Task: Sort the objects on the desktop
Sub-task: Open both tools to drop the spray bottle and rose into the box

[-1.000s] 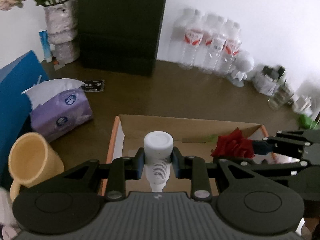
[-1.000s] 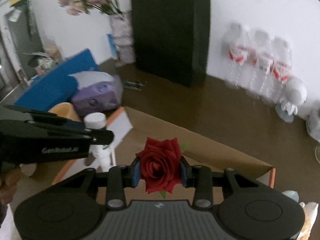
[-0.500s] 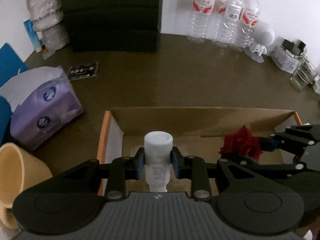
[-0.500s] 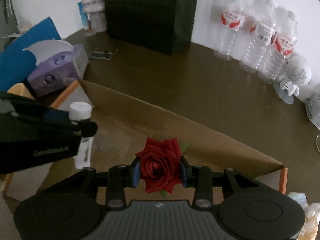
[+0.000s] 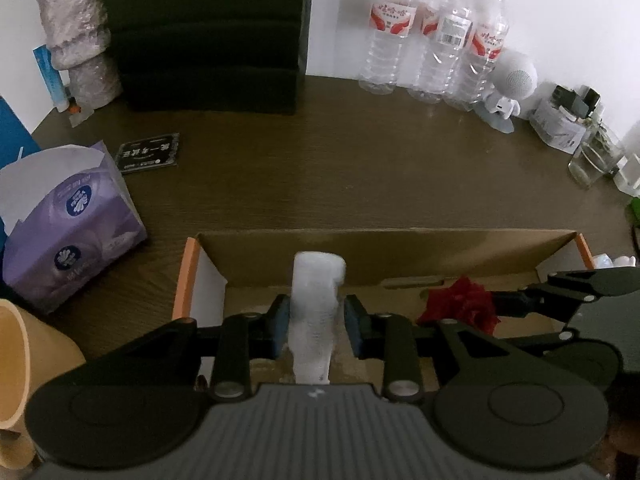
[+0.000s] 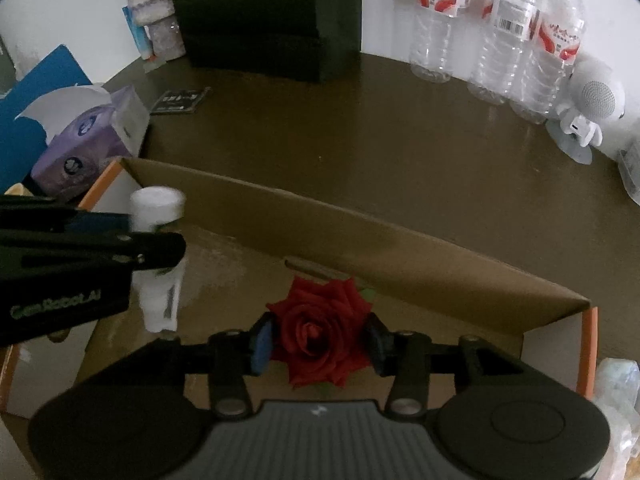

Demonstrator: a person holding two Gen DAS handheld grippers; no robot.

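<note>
While both claws open, white bottle [image 5: 318, 312] between left gripper's [image 5: 318, 330] pads, rose [image 6: 322, 330] between right gripper's [image 6: 320, 340].

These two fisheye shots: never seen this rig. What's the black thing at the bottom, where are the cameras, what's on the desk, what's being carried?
No robot arm here: a person carries a two-finger gripper in each hand, with a camera on each looking forward along its fingers. The black shape at the bottom of each picture is that gripper's own body.

Left wrist view: the left gripper has a white bottle between its blue pads; its jaws are opening, and a gap shows on both sides of the blurred bottle.

Right wrist view: the right gripper has a red rose between its jaws, which are also opening.

Both hang over an open cardboard box on a brown desk. Around it: a purple tissue pack, water bottles, a black box and a small white figure.
</note>
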